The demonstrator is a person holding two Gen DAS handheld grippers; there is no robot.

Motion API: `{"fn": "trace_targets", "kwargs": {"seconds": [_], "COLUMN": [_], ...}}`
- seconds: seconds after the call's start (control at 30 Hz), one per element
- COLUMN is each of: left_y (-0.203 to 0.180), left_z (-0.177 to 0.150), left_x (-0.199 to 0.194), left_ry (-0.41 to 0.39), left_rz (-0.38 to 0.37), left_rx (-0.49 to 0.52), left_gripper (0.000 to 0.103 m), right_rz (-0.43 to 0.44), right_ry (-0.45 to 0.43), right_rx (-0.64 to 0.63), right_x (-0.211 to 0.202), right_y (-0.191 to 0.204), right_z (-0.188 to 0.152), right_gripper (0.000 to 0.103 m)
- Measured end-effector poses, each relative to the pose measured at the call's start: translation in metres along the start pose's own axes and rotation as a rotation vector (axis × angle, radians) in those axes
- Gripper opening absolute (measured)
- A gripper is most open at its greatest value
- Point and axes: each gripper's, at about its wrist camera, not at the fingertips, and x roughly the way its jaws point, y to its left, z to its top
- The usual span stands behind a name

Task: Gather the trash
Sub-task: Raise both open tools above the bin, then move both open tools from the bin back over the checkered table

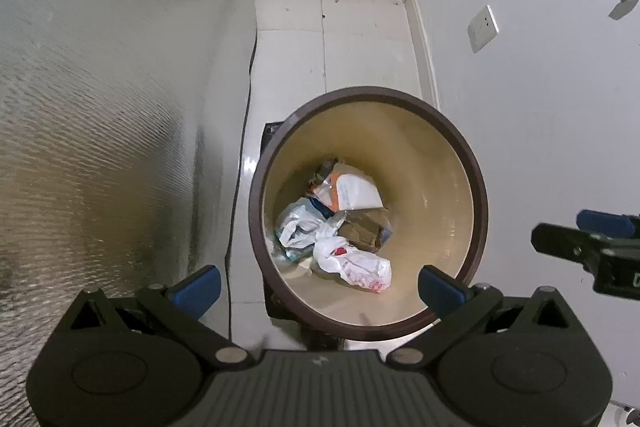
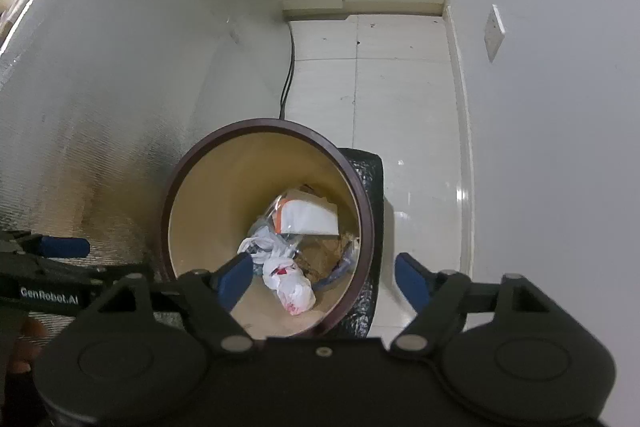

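Soft, dim indoor light fills both views, with a cool grey-green cast. Bright glints sit on the glossy floor tiles (image 2: 460, 195), and the foil-like wall covering (image 1: 100, 147) shines unevenly, darkening at lower left. The bin (image 1: 476, 187) shows a faint sheen on its inner wall. Fisheye bending curves the walls and skirting, and black corners vignette each frame. The upper right edge of the right wrist view smears.

black grippers (image 1: 320, 285) (image 2: 324, 277), blue finger pads, silver pivot screws, white "genrobot.ai" lettering
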Motion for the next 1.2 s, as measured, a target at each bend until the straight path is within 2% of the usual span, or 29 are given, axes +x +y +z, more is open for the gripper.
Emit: {"fn": "trace_targets", "kwargs": {"seconds": [0.1,0.17,0.37,0.8,1.2], "left_y": [0.000,0.001,-0.003,0.000,0.003], "left_z": [-0.001,-0.003,-0.010,-0.032,-0.067], "left_x": [-0.008,-0.013,-0.030,-0.065,-0.120], "left_ry": [-0.010,-0.017,-0.042,-0.102,-0.221], "left_rz": [0.002,0.001,-0.005,-0.020,-0.042], "left_rx": [0.009,0.016,0.042,0.037,0.061], "left_gripper": [0.103,0.103,0.103,0.103,0.103], "right_rz": [-0.003,-0.008,-0.029,-0.077,-0.083], "right_ry": [-0.010,-0.020,-0.045,-0.094,-0.170], "right_rx": [0.006,0.010,0.028,0.036,0.027], "right_x": [-0.009,-0.015,-0.031,-0.067,-0.112], "right_y": [0.002,0.003,0.005,0.012,0.029], "right_z": [-0.005,-0.008,-0.019,-0.041,-0.067], "right_gripper": [0.088,0.096,0.103,0.103,0.103]}}
